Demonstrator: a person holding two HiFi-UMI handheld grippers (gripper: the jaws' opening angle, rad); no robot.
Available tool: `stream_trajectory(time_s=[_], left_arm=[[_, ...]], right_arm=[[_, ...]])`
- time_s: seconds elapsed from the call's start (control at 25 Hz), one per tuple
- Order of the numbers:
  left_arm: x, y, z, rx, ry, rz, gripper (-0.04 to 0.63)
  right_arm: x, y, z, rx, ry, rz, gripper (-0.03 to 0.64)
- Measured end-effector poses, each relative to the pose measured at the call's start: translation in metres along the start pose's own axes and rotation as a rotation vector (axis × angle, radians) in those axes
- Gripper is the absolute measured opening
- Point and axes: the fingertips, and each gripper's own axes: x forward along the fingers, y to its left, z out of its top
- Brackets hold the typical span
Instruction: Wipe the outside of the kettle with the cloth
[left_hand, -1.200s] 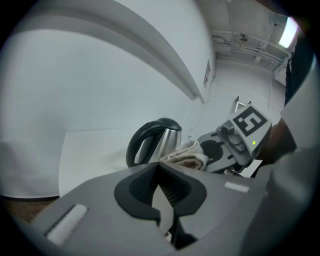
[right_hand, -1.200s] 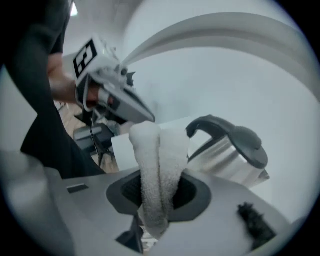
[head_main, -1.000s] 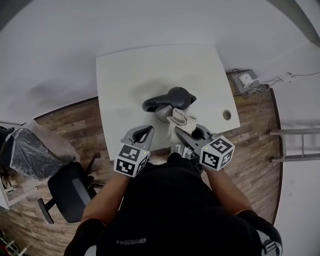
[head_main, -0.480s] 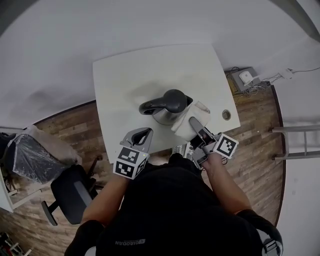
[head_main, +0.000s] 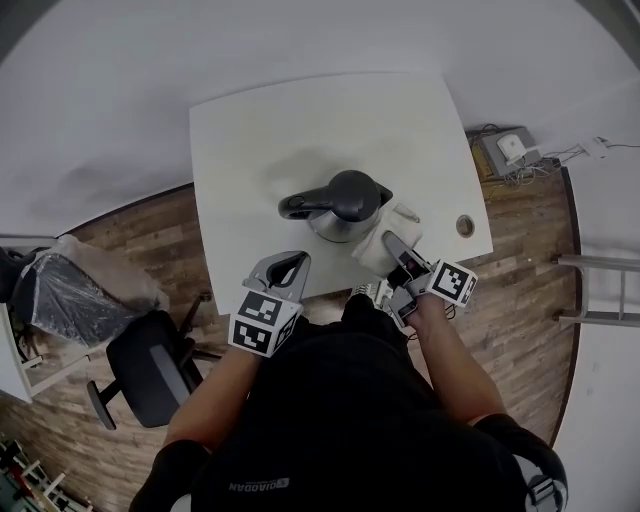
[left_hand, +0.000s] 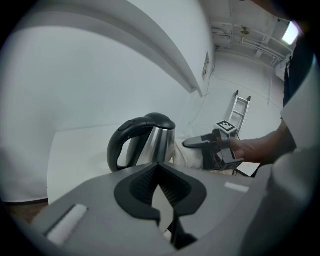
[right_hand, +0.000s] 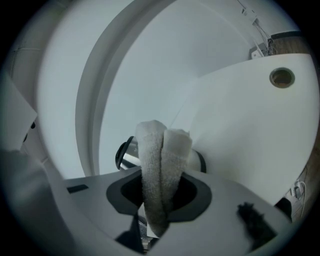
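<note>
Btwn rt hand-held gripper (right_hand: 158, 202) jaws: cloth (right_hand: 160, 150)

I'm wearing a black short-sleeved shirt (head_main: 340, 420) with small white lettering (head_main: 262, 484) low on it. My left gripper (head_main: 293, 258) and right gripper (head_main: 390, 240) are grey plastic, each bearing a white cube (head_main: 262, 322) of black square markers.

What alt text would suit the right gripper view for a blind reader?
The right gripper holds a folded white cloth between its jaws, with a kettle partly hidden behind it on a white table.
</note>
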Motion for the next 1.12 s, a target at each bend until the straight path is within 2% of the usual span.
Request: stream_trajectory(time_s=[0.16, 0.48, 0.68, 0.88, 1.12], left_arm=[[0.003, -0.003, -0.001, -0.010, 0.016, 0.026, 0.008], [0.004, -0.007, 0.001, -0.036, 0.018, 0.069, 0.008], [0.000, -0.003, 0.005, -0.033, -0.009, 0.063, 0.008], [-0.027, 0.016, 0.005, 0.000, -0.053, 0.026, 0.008], [-0.062, 0.044, -0.005, 0.054, -0.073, -0.023, 0.008]], right_arm=[[0.009, -0.033, -0.006, 0.028, 0.041, -0.036, 0.098], [0.023, -0.093, -0.019, -0.003, 0.153, -0.157, 0.098], [0.022, -0.109, -0.022, -0.006, 0.170, -0.222, 0.098], [0.009, -0.066, -0.016, -0.053, 0.068, -0.233, 0.098], [-0.022, 0.012, 0.007, -0.197, -0.091, -0.229, 0.098]])
